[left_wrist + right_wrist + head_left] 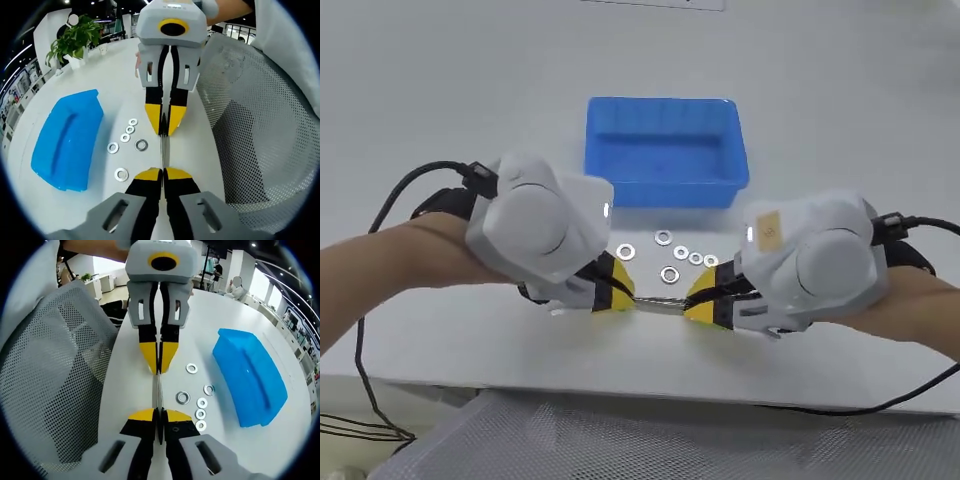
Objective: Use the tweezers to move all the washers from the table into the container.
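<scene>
Now, head view: left gripper (620, 296) and right gripper (700, 303) face each other tip to tip near the front edge of the table (470, 80). Both jaw pairs are closed narrow on the tweezers (660, 303), which span the short gap between them. Six washers (669, 275) lie loose on the table just beyond the tweezers. The blue container (665, 150) sits behind the washers, toward the table's middle, and looks empty.

Left gripper view: left gripper (162, 174) pinches one end of the tweezers (162, 150), and right gripper (164, 122) clamps the other end. Washers (141, 145) lie to one side of the tweezers, with the container (65, 142) beyond them.

Right gripper view: right gripper (159, 415) is shut on the tweezers (158, 387), with left gripper (159, 360) opposite. Washers (183, 397) are scattered beside the tweezers, the container (252, 380) past them.

Judgement: the step in hand is settling the tweezer grip; no washer is lifted yet. One gripper should take the arms at mid-length so that a squeeze closes the tips. The other should release only once that hold is firm. Cannot tell which end carries the tips. Start with the nearest washer and approach its rim at a shallow angle.
</scene>
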### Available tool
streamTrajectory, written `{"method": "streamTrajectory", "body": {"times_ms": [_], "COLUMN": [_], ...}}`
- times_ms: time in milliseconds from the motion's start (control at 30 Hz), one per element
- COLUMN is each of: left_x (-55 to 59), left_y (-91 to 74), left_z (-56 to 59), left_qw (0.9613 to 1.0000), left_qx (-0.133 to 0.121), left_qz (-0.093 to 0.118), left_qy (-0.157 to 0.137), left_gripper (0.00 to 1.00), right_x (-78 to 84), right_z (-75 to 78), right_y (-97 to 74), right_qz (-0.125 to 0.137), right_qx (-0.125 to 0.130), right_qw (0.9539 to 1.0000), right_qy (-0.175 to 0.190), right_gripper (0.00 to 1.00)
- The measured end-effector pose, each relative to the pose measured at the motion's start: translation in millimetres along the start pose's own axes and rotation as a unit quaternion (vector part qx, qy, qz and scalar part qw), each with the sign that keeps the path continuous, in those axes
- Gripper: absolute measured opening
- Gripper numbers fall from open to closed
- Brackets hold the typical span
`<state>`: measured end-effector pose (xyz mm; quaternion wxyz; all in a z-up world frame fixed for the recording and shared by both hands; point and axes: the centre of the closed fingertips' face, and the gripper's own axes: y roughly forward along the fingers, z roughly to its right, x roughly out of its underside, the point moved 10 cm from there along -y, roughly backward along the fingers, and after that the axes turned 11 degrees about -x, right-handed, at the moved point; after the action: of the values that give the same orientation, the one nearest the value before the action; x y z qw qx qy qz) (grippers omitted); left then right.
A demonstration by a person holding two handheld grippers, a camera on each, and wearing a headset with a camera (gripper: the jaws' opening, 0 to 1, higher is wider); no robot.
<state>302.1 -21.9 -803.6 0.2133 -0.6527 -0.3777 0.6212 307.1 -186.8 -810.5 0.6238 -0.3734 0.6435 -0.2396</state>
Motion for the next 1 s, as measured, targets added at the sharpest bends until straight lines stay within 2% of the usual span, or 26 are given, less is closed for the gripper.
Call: {"method": "streamTrajectory", "body": {"times_ms": [167, 367, 600, 733, 1000], "left_x": [-4.1, -15.8, -23.9, -31.6, -48.0], "left_y": [-9.2, -22.1, -28.1, -32.9, -40.2], "left_z": [-1.3, -3.1, -1.7, 0.2, 1.5], "left_qw": [0.9999, 0.9996, 0.9994, 0.9989, 0.9953], "left_qx": [-0.002, -0.013, -0.018, -0.022, -0.025], "left_qz": [-0.003, 0.012, 0.019, 0.034, 0.094], "left_qy": [0.010, 0.021, 0.024, 0.025, 0.003], "left_gripper": [0.05, 0.05, 0.05, 0.05, 0.05], "right_x": [-1.6, -1.1, 1.0, 2.5, 7.0], "right_z": [-0.8, -1.0, -5.0, -7.1, -10.3], "right_y": [0.6, -4.6, -6.9, -9.6, -16.4], "right_qz": [0.016, 0.039, 0.067, 0.084, 0.126], "right_qx": [0.009, 0.023, 0.039, 0.045, 0.055], "right_qw": [0.9998, 0.9990, 0.9970, 0.9954, 0.9905], "right_qy": [-0.003, -0.004, -0.005, -0.001, 0.002], "right_gripper": [0.07, 0.06, 0.06, 0.06, 0.06]}}
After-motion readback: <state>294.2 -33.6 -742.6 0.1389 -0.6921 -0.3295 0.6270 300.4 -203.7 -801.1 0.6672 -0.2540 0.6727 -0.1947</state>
